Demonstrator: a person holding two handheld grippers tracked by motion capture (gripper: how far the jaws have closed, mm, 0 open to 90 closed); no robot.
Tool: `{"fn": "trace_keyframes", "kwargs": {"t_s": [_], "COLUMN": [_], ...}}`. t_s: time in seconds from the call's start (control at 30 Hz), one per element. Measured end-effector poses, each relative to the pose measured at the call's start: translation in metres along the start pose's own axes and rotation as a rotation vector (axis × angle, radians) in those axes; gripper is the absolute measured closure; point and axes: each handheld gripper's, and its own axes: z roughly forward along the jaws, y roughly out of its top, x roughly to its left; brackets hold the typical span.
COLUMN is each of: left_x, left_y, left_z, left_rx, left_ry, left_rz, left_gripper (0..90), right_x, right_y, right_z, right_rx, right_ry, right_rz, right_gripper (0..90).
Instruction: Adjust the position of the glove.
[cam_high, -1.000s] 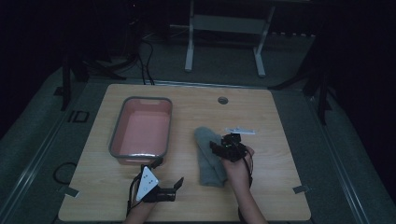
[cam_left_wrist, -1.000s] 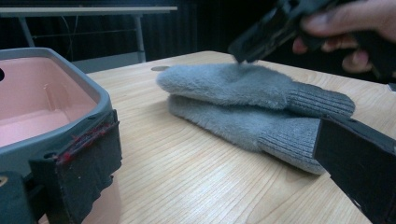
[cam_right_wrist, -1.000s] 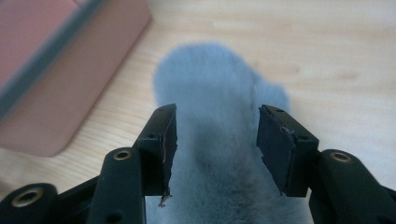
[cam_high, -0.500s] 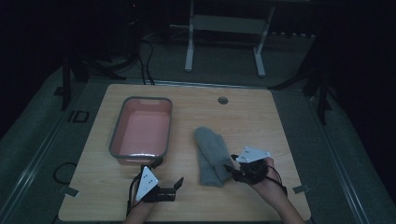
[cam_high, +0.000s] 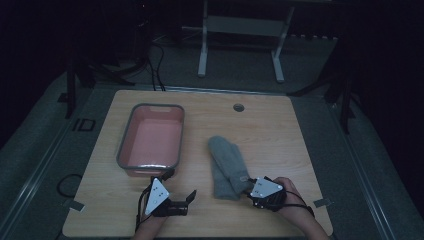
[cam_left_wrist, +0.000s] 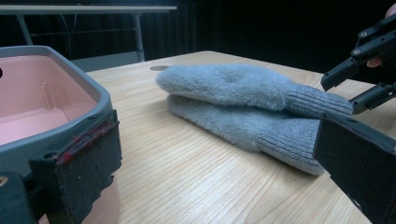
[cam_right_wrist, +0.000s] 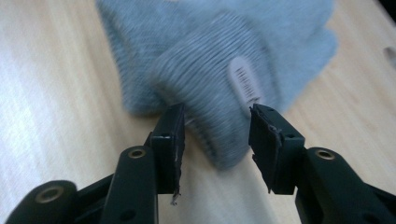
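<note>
Two grey mittens (cam_high: 226, 165) lie stacked on the wooden table (cam_high: 280, 130), cuffs toward me. My right gripper (cam_high: 248, 190) sits at their near end. In the right gripper view it (cam_right_wrist: 215, 126) is open, its jaws on either side of the upper mitten's ribbed cuff (cam_right_wrist: 205, 93), which carries a small white label (cam_right_wrist: 243, 80). My left gripper (cam_high: 189, 201) rests open near the front edge and points right toward the mittens (cam_left_wrist: 243, 100). The left gripper (cam_left_wrist: 205, 140) has nothing between its jaws. The right gripper (cam_left_wrist: 364, 74) shows at the far right of that view.
A pink tub with a grey rim (cam_high: 152, 137) stands left of the mittens, close to my left gripper; its wall (cam_left_wrist: 70, 116) is beside the left jaw. A round cable hole (cam_high: 238, 107) lies at the table's back. Dark floor and a white stand (cam_high: 240, 45) lie beyond.
My right gripper has drawn back from over the mittens to their cuff end near the front edge, now straddling the upper cuff. The left gripper and mittens have stayed put.
</note>
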Motion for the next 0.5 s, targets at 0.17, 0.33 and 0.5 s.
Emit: {"fn": "trace_keyframes", "kwargs": {"t_s": [0.17,0.33,0.5], "left_x": [0.0,0.0,0.0], "left_y": [0.0,0.0,0.0], "left_z": [0.0,0.0,0.0], "left_rx": [0.002,0.001,0.0], "left_ry": [0.0,0.001,0.001], "left_rz": [-0.003,-0.001,-0.001], "left_gripper": [1.5,1.5,1.5], "right_x": [-0.001,-0.01,-0.009], "right_y": [-0.004,0.007,0.027], "right_z": [0.006,0.002,-0.017], "right_rx": [0.019,0.017,0.016], "right_ry": [-0.019,0.051,0.015], "right_rz": [-0.013,0.056,0.056], "right_gripper": [65.2,84.3,86.3]}}
